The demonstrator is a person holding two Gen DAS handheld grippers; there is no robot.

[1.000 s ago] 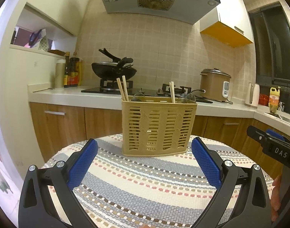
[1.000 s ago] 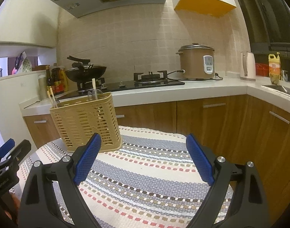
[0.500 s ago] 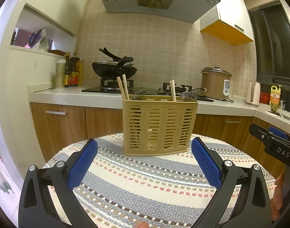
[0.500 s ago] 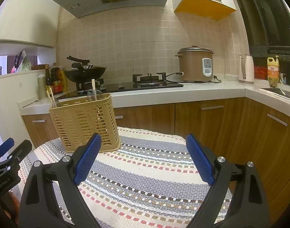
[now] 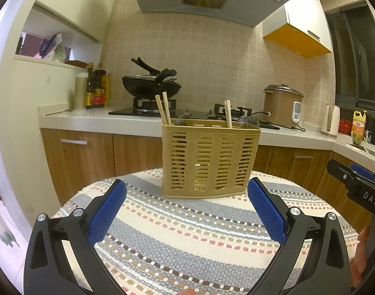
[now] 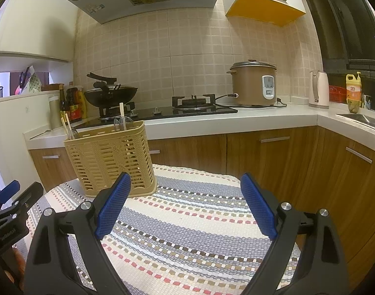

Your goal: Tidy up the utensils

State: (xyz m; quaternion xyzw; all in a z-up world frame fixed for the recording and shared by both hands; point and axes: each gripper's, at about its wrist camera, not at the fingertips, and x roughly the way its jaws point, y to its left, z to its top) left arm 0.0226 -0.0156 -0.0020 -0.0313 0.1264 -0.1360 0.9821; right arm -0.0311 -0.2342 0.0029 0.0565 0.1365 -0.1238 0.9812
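Note:
A tan slotted utensil basket (image 5: 209, 159) stands upright on the striped tablecloth (image 5: 192, 236), straight ahead of my left gripper (image 5: 187, 196), which is open and holds nothing. Wooden chopsticks (image 5: 163, 109) and dark spoon ends (image 5: 183, 120) stick out of its top. In the right wrist view the same basket (image 6: 111, 157) sits at the left, just behind the left pad of my right gripper (image 6: 185, 191), also open and empty. Chopsticks (image 6: 121, 110) rise from it there too.
Behind the table runs a white counter (image 6: 236, 120) with wooden cabinets, a wok (image 5: 150, 86) on the gas hob, a rice cooker (image 6: 254, 83), a kettle (image 6: 319, 89) and sauce bottles (image 5: 96, 88). A sink (image 6: 364, 119) lies at the far right.
Both views have tilted up slightly, so the basket sits a little lower and farther off in frame. Neither gripper's opening has changed, and the basket has stayed put.

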